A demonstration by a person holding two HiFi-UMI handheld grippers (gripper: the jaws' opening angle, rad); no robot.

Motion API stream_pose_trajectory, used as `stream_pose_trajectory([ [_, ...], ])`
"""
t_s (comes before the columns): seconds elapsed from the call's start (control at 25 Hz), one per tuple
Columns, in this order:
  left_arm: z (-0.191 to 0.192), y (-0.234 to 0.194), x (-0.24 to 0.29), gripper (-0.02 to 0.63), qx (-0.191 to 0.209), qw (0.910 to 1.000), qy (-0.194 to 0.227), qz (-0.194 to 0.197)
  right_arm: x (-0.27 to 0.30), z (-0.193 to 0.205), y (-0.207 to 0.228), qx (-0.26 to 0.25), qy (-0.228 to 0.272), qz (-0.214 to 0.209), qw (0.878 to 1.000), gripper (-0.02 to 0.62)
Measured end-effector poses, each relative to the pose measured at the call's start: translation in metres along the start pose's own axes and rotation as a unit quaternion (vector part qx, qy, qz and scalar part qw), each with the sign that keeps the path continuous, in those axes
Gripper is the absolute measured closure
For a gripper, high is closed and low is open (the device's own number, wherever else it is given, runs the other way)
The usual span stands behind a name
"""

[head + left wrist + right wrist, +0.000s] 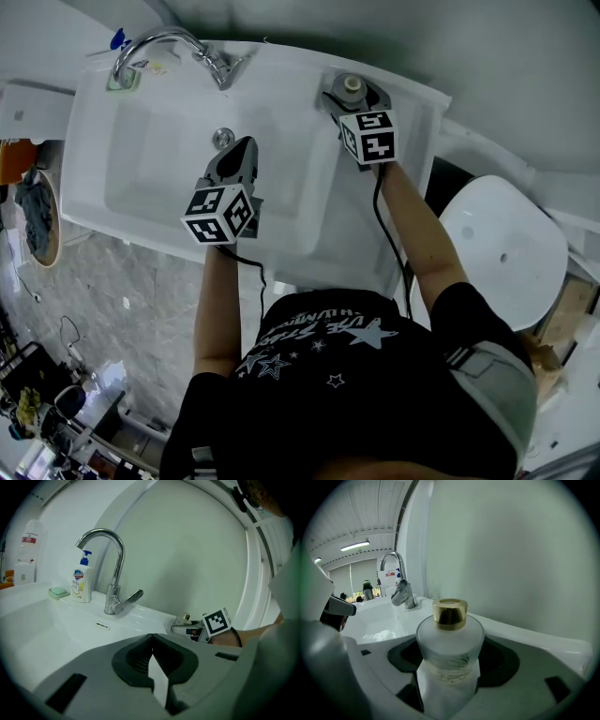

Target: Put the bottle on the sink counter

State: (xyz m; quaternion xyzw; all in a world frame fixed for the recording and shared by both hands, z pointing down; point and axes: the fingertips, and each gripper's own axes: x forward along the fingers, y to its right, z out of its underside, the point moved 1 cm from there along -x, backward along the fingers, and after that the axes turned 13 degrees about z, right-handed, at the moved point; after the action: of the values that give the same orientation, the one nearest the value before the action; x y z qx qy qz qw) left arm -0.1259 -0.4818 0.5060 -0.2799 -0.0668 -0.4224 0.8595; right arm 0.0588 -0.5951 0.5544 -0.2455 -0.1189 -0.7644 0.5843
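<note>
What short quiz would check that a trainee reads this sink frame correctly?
1. True or false: the left gripper has its jaws together with nothing between them.
2. What is the right gripper shut on? A, a frosted bottle with a gold cap; B, a sponge; C, a toothbrush.
3. Fill in: in the left gripper view, the pump soap dispenser stands to the ___ of the faucet.

Key: 1 true; 2 A; 3 left.
</note>
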Motion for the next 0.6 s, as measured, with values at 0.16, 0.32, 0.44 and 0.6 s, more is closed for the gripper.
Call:
stream_pose_trajectory([
  [0.16,-0.0016,-0.0009,0.0023,0.597,0.003,1.0,0.001,-0.003,0.0028,0.0008,-0.0021,0.0,-0.003,0.0,1.0,0.276],
  [0.32,-0.0027,-0.0012,0.0046,0.597,0.005,1.0,0.002,-0.004,0.006,0.0009,-0.0037,-0.006,-0.002,0.002,1.0,0.276],
  [0.44,-0.004,-0.0013,0.0058,0.597,0.006,1.0,0.004,-0.005,0.0069,0.0008,-0.0035,-0.012,-0.001,0.006,1.0,0.276],
  [0.6,-0.0054,-0.0013,0.0064,0.597,0.007,0.9999,0.007,-0.004,0.0072,0.0021,-0.0043,-0.018,0.003,0.008,1.0,0.276],
])
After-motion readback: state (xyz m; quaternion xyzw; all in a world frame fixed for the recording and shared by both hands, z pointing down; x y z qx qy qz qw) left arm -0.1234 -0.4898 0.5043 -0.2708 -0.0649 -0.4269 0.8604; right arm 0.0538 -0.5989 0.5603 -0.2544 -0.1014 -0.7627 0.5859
